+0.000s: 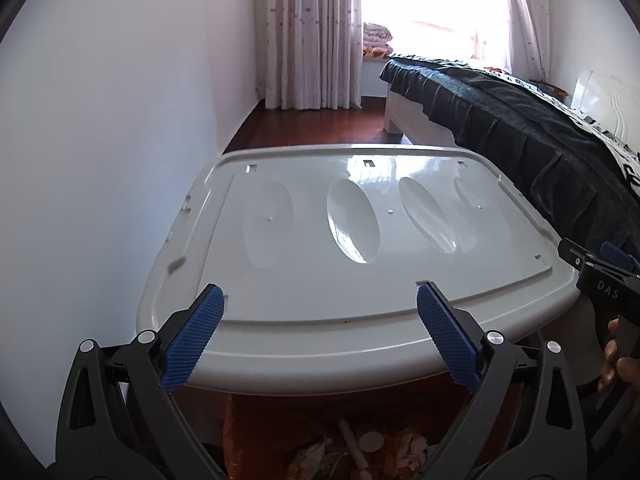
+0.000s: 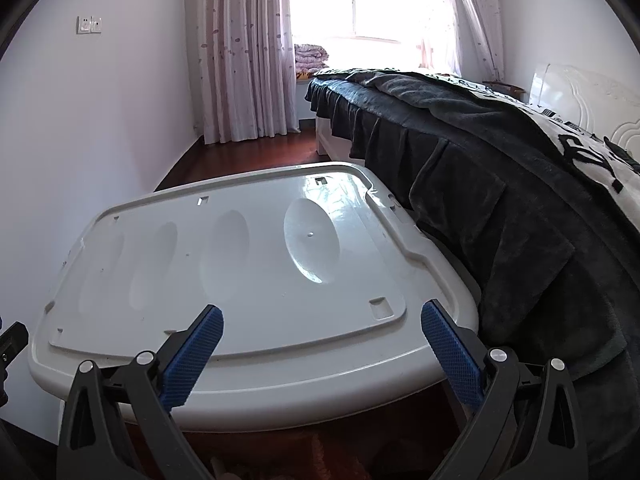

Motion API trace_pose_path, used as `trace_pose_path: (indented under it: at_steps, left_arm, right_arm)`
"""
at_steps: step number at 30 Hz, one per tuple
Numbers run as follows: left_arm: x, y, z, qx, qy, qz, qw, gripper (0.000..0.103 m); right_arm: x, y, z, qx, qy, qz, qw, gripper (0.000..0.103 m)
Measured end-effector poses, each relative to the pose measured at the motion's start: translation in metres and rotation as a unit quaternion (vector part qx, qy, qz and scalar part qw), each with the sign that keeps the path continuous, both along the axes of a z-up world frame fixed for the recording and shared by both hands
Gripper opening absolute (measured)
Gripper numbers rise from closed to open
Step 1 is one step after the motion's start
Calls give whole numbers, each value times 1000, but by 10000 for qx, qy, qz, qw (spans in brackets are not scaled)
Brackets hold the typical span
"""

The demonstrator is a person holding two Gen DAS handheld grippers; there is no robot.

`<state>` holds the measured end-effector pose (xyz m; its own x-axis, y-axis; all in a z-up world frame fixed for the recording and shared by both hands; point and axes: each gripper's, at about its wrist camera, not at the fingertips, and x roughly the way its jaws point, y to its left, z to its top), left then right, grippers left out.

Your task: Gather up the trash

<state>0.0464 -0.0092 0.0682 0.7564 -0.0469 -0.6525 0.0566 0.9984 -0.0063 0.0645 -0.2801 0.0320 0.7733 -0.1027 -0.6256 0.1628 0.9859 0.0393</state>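
While both your left hand-held gripper [image 1: 320,320] and right hand-held gripper [image 2: 322,338] stand wide apart and hold nothing above the white lid [image 1: 360,240], the trash [image 1: 368,444] lies below it, too blurred to judge the stage.

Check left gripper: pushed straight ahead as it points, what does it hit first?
Probably the white plastic lid. The left gripper is open, and the lid's near edge sits between its fingers. Depth is unclear; it might skim just over the top surface.
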Motion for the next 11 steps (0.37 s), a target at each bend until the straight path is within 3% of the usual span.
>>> trace_pose_path:
  at_steps: [11]
  left_arm:
    - [12, 4, -14, -301, 505, -31, 9983, 95]
  right_arm:
    - [2, 0, 0, 33, 11, -31, 10000, 98]
